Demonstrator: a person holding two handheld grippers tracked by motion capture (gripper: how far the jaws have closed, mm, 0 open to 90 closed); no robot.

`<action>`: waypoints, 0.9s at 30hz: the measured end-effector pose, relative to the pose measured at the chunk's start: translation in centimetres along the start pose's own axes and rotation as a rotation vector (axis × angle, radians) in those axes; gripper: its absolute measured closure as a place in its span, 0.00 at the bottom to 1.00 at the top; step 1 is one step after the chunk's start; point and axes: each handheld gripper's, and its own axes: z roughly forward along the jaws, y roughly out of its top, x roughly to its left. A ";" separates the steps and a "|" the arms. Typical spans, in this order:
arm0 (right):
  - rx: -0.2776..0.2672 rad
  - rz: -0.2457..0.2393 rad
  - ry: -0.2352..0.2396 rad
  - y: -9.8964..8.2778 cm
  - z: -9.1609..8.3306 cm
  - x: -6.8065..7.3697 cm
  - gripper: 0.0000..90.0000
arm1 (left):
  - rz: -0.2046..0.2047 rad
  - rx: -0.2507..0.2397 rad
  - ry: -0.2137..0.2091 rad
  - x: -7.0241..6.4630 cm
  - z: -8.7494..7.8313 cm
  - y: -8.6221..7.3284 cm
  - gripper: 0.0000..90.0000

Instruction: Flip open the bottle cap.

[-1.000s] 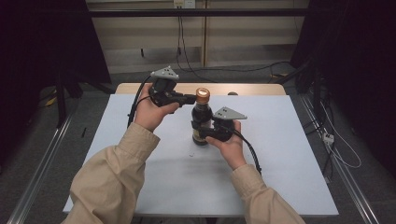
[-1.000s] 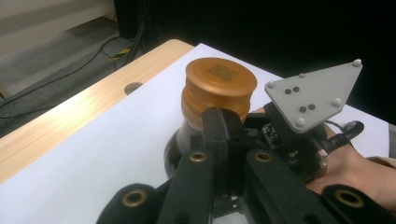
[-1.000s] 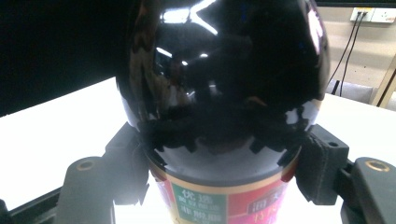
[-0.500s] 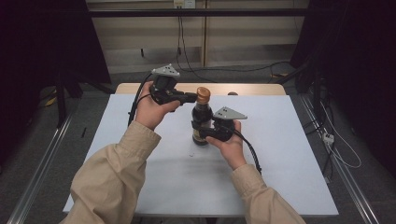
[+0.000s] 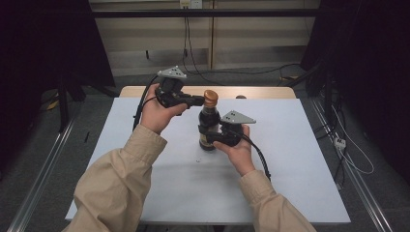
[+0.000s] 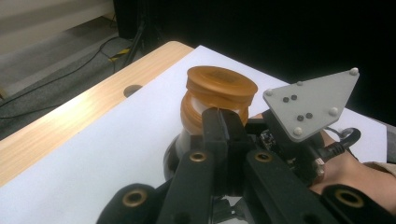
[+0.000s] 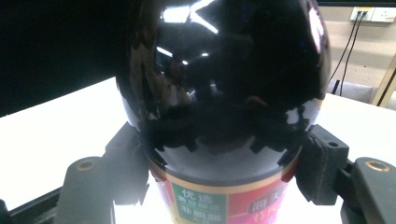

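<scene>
A dark glossy bottle with an orange-brown cap stands upright on the white table top. My right gripper is shut on the bottle's lower body; its pads press both sides just above the red and green label. My left gripper reaches in level from the left, jaws shut together. Its tips rest against the side of the cap, just below the top lid's rim. Behind the cap is the right gripper's grey plate.
A wooden strip with a round hole borders the far edge of the white top. Cables lie on the floor beyond the table, a power strip sits at the right, and dark curtains hang on both sides.
</scene>
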 end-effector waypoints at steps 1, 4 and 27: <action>0.000 0.001 -0.001 0.0 0.0 0.0 0.34 | 0.001 0.002 0.002 0.0 0.0 0.0 1.00; 0.000 0.002 -0.001 0.0 0.0 0.0 0.34 | -0.001 -0.002 0.001 0.0 0.0 0.1 1.00; 0.000 0.002 -0.003 0.0 0.0 0.0 0.34 | -0.005 -0.007 -0.001 0.0 0.0 0.1 1.00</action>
